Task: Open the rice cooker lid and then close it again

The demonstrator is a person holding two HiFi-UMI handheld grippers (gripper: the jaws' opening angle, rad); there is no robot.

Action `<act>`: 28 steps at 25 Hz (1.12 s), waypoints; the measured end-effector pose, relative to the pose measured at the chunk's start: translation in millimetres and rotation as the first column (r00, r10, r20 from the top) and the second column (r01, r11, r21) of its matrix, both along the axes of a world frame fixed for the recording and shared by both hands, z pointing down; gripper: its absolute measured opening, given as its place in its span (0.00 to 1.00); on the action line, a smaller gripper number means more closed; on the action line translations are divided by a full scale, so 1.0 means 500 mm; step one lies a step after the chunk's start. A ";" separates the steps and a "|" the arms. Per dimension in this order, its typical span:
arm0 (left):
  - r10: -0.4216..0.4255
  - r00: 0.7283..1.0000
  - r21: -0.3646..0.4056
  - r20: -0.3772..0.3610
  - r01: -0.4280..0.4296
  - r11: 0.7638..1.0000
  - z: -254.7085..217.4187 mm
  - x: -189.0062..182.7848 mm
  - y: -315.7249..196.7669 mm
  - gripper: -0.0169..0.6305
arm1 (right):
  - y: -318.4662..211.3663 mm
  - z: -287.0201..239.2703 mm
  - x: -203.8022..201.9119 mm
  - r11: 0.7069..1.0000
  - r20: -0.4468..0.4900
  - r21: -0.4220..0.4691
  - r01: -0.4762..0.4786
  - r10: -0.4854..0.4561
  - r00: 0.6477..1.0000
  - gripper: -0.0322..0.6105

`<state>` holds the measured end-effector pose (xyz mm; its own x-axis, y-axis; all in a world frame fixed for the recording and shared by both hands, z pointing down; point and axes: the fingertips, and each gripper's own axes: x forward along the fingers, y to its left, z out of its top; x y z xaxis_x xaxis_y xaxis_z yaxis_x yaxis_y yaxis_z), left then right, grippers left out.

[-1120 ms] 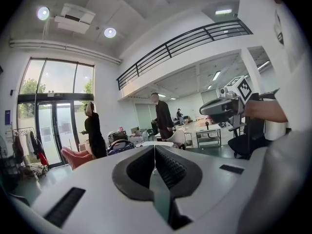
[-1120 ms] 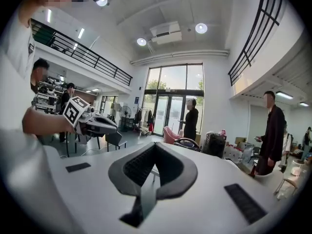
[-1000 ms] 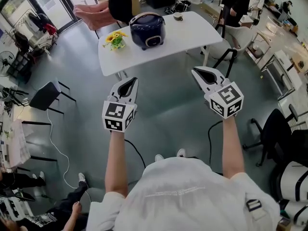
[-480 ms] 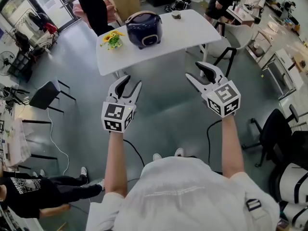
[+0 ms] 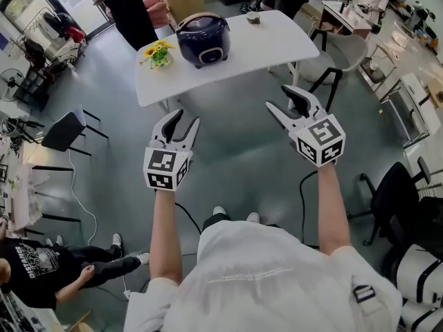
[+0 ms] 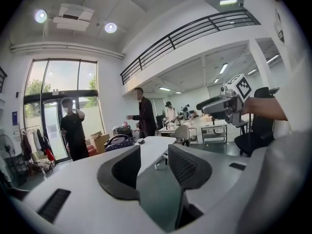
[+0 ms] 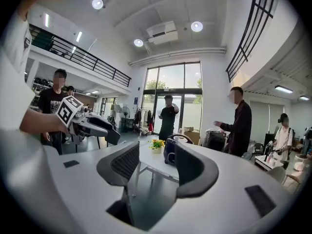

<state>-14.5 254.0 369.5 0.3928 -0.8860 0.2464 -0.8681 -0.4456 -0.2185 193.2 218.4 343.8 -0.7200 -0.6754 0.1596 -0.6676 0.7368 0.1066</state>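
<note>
A dark blue rice cooker [image 5: 201, 39] with a handle and a closed lid stands on a white table [image 5: 270, 43], far from both grippers. It also shows small in the left gripper view as the rice cooker [image 6: 118, 142] and in the right gripper view as the rice cooker [image 7: 170, 151]. My left gripper [image 5: 178, 124] hangs over the floor short of the table, open and empty. My right gripper [image 5: 286, 105] is level with it further right; its jaws have just been opening and hold nothing.
A bunch of yellow flowers [image 5: 157, 52] stands left of the cooker and a small object [image 5: 255, 19] lies behind it. People stand beyond the table. A black chair [image 5: 64, 135] is at the left, office chairs [image 5: 401, 192] at the right, a cable on the floor.
Both grippers went from shut to open. The table and cooker have drawn slightly nearer and shifted left in the head view. A person behind the table has moved.
</note>
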 end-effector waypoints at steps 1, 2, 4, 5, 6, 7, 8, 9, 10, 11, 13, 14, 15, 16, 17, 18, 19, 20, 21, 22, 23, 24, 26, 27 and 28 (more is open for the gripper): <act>-0.003 1.000 -0.006 0.000 0.003 1.000 0.005 0.000 -0.004 0.32 | -0.004 0.004 0.001 1.000 0.003 -0.007 0.005 -0.005 1.000 0.40; -0.007 1.000 -0.011 -0.001 0.007 1.000 0.009 0.000 -0.009 0.32 | -0.010 0.010 0.001 1.000 0.000 -0.014 0.009 -0.009 1.000 0.40; -0.016 1.000 -0.016 -0.005 0.016 1.000 0.014 -0.004 -0.022 0.32 | -0.025 0.021 0.000 1.000 -0.019 -0.024 0.013 -0.013 1.000 0.39; -0.021 1.000 -0.018 -0.007 0.021 1.000 0.016 -0.006 -0.030 0.32 | -0.035 0.026 -0.001 1.000 -0.025 -0.028 0.013 -0.014 1.000 0.38; -0.027 1.000 -0.021 -0.009 0.027 0.999 0.017 -0.008 -0.040 0.32 | -0.046 0.029 -0.002 0.999 -0.029 -0.031 0.013 -0.014 0.999 0.37; -0.033 0.999 -0.026 -0.008 0.033 0.999 0.020 -0.010 -0.052 0.32 | -0.057 0.031 -0.004 0.999 -0.030 -0.034 0.014 -0.015 0.999 0.37; -0.039 0.999 -0.032 -0.006 0.039 0.999 0.023 -0.014 -0.065 0.32 | -0.070 0.032 -0.006 0.999 -0.031 -0.036 0.013 -0.014 0.999 0.37; -0.043 0.999 -0.038 -0.004 0.043 0.998 0.026 -0.018 -0.079 0.32 | -0.083 0.034 -0.008 0.999 -0.033 -0.038 0.012 -0.013 0.999 0.37; -0.046 0.999 -0.040 -0.005 0.046 0.998 0.028 -0.023 -0.093 0.32 | -0.096 0.036 -0.011 0.999 -0.035 -0.039 0.010 -0.011 0.999 0.37; -0.047 0.999 -0.039 -0.009 0.047 0.998 0.030 -0.029 -0.109 0.32 | -0.111 0.038 -0.016 0.999 -0.037 -0.040 0.008 -0.009 0.999 0.37; -0.048 0.999 -0.034 -0.018 0.047 0.998 0.033 -0.043 -0.145 0.32 | -0.145 0.041 -0.029 0.999 -0.042 -0.040 0.004 -0.005 0.999 0.37; -0.049 0.999 -0.032 -0.020 0.048 0.998 0.036 -0.051 -0.166 0.32 | -0.165 0.043 -0.036 0.999 -0.047 -0.038 0.001 -0.003 0.999 0.37; -0.052 0.998 -0.034 -0.020 0.051 0.998 0.041 -0.061 -0.189 0.32 | -0.186 0.044 -0.044 0.999 -0.053 -0.037 -0.002 0.000 0.999 0.37; -0.056 0.998 -0.040 -0.019 0.055 0.998 0.048 -0.071 -0.214 0.30 | -0.209 0.046 -0.051 0.999 -0.059 -0.037 -0.007 0.005 0.998 0.37; -0.060 0.998 -0.046 -0.017 0.059 0.997 0.053 -0.081 -0.240 0.29 | -0.233 0.048 -0.059 0.999 -0.064 -0.038 -0.013 0.011 0.998 0.36; -0.062 0.998 -0.050 -0.017 0.061 0.997 0.057 -0.092 -0.267 0.29 | -0.259 0.049 -0.068 0.999 -0.069 -0.041 -0.018 0.015 0.998 0.36; -0.061 0.998 -0.053 -0.019 0.060 0.997 0.059 -0.103 -0.295 0.28 | -0.285 0.049 -0.080 0.999 -0.073 -0.046 -0.021 0.018 0.997 0.36; -0.058 0.998 -0.055 -0.022 0.057 0.997 0.059 -0.115 -0.323 0.27 | -0.312 0.050 -0.092 0.998 -0.078 -0.052 -0.024 0.020 0.997 0.36; -0.055 0.998 -0.058 -0.025 0.053 0.997 0.060 -0.127 -0.350 0.27 | -0.338 0.049 -0.106 0.998 -0.082 -0.059 -0.026 0.021 0.996 0.36; -0.051 0.998 -0.060 -0.028 0.049 0.997 0.060 -0.139 -0.377 0.27 | -0.364 0.049 -0.120 0.998 -0.087 -0.063 -0.027 0.022 0.996 0.36; -0.048 0.998 -0.060 -0.032 0.046 0.997 0.060 -0.152 -0.404 0.27 | -0.390 0.048 -0.134 0.997 -0.091 -0.065 -0.030 0.024 0.996 0.35; -0.046 0.998 -0.060 -0.036 0.044 0.997 0.060 -0.166 -0.431 0.27 | -0.416 0.048 -0.147 0.997 -0.096 -0.066 -0.034 0.027 0.995 0.35; -0.045 0.998 -0.058 -0.048 0.043 0.997 0.062 -0.195 -0.486 0.27 | -0.470 0.047 -0.172 0.997 -0.106 -0.062 -0.049 0.042 0.994 0.33; -0.046 0.997 -0.059 -0.055 0.043 0.997 0.064 -0.209 -0.514 0.27 | -0.498 0.047 -0.183 0.996 -0.111 -0.061 -0.058 0.051 0.993 0.33; -0.047 0.997 -0.061 -0.061 0.043 0.997 0.066 -0.222 -0.542 0.27 | -0.526 0.048 -0.194 0.996 -0.116 -0.061 -0.067 0.060 0.991 0.33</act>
